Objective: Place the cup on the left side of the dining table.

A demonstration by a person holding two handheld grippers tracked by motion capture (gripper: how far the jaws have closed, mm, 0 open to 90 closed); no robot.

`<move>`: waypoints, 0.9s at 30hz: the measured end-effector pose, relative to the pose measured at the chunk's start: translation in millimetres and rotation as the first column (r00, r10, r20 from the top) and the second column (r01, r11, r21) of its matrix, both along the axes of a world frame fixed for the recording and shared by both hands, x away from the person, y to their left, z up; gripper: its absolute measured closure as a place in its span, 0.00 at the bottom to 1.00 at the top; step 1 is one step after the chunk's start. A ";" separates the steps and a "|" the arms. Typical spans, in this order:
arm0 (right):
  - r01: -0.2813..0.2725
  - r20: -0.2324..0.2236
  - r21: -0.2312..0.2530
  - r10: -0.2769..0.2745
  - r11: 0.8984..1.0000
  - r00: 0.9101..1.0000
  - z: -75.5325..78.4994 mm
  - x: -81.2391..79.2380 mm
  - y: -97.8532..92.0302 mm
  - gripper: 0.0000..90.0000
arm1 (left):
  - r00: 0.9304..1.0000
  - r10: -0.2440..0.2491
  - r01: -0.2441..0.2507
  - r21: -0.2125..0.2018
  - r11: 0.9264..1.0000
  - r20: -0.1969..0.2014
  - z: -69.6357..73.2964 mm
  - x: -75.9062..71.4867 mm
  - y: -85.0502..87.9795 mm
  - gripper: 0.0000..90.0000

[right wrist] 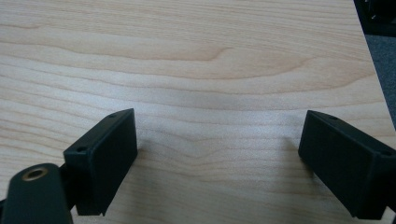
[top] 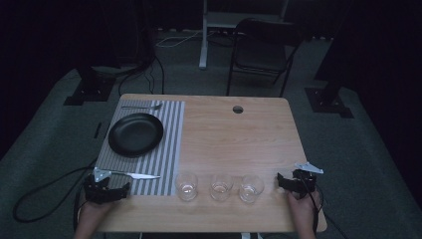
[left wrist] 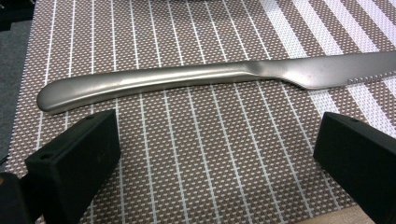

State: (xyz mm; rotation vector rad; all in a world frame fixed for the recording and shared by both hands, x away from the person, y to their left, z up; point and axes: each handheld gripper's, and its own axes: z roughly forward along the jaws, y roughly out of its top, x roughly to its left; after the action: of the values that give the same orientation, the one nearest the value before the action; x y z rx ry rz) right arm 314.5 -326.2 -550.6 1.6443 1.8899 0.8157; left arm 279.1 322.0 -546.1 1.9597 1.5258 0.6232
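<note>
Just ahead of left tool (top: 106, 191), knife (left wrist: 187, 81).

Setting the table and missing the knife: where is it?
In the high view, the knife lies on the striped placemat's near edge, below the black plate, just ahead of the left tongs.

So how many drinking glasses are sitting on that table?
3, in a row along the near edge of the table: the left glass beside the striped placemat, the middle glass, and the right glass nearest the right claw. None appear hidden.

Dim, underexposed high view; gripper views bright, sharp.
</note>
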 end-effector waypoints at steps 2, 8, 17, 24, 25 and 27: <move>0.000 0.000 0.001 0.000 1.000 1.000 0.0 0.0 0.1 0.12 | 1.000 -0.005 0.005 -0.003 1.000 0.003 -0.4 0.2 0.4 0.01; 0.001 0.000 0.000 -0.001 1.000 1.000 0.0 0.0 0.0 0.12 | 1.000 -0.008 0.008 -0.003 1.000 0.004 -0.3 0.4 0.6 0.01; 0.000 0.000 0.000 0.000 1.000 1.000 0.0 0.0 0.0 0.12 | 0.999 -0.043 0.043 -0.002 0.999 0.013 0.3 -1.1 2.4 0.03; 0.000 0.000 0.001 0.000 1.000 1.000 0.0 0.0 0.0 0.12 | 0.997 -0.078 0.078 0.001 0.997 0.012 2.6 -3.5 3.8 0.05; 0.000 0.000 0.001 0.000 1.000 1.000 0.0 0.0 0.0 0.12 | 0.997 -0.073 0.073 -0.002 0.997 0.014 3.1 -4.1 4.0 0.05; 0.001 0.000 0.000 -0.001 1.000 1.000 0.0 0.0 0.0 0.12 | 0.996 -0.090 0.090 -0.023 0.996 0.005 3.9 -5.3 5.0 0.05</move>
State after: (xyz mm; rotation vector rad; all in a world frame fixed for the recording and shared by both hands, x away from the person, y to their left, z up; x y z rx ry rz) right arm 314.5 -326.1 -550.5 1.6451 1.8893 0.8160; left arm 273.8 327.0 -542.2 1.9969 1.4269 0.5688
